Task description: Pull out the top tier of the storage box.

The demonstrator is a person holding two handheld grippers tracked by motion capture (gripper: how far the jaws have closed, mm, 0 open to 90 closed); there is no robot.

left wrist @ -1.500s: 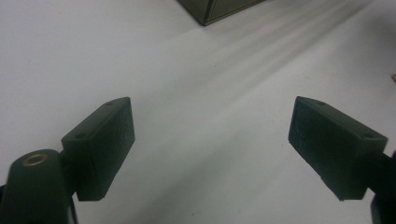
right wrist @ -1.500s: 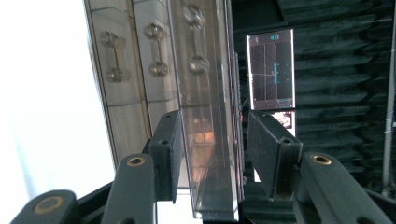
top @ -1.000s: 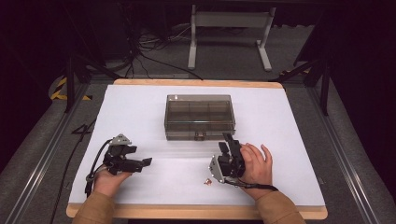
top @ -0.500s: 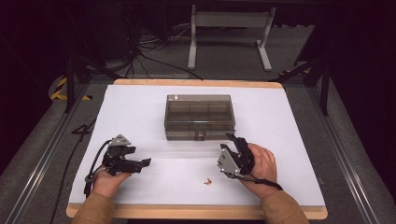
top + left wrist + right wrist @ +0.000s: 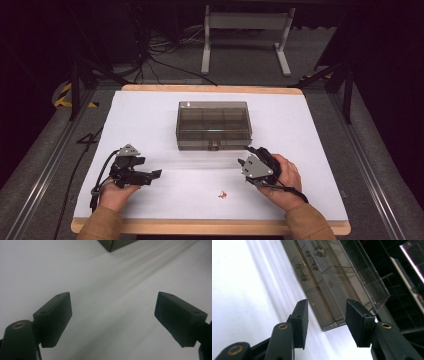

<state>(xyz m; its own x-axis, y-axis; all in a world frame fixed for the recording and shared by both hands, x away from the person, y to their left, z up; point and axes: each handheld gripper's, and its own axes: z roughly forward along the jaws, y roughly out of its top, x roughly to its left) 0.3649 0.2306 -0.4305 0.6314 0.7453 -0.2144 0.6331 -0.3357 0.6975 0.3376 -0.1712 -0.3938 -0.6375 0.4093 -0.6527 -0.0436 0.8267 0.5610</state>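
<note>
A smoky clear compartment box [image 5: 213,125] lies shut in the middle of the white table [image 5: 150,115], its latch facing the person. My left gripper [image 5: 156,174] rests at the front left, pointing right, with its jaws wide apart and nothing between them [image 5: 112,307]. A corner of the box [image 5: 117,243] shows far ahead of it. My right gripper [image 5: 251,152] hovers just off the box's front right corner, tilted toward it. Its jaws stand partly apart with nothing between them [image 5: 325,312], and the box's front wall [image 5: 332,282] lies beyond the tips.
A small reddish piece [image 5: 221,194] lies on the table near the front edge, between the two hands. Beyond the table's far edge stand a white metal frame [image 5: 245,35] and cables on the dark floor.
My right gripper has moved to the right and a little up, away from the small reddish piece. The left gripper and the box have stayed put.
</note>
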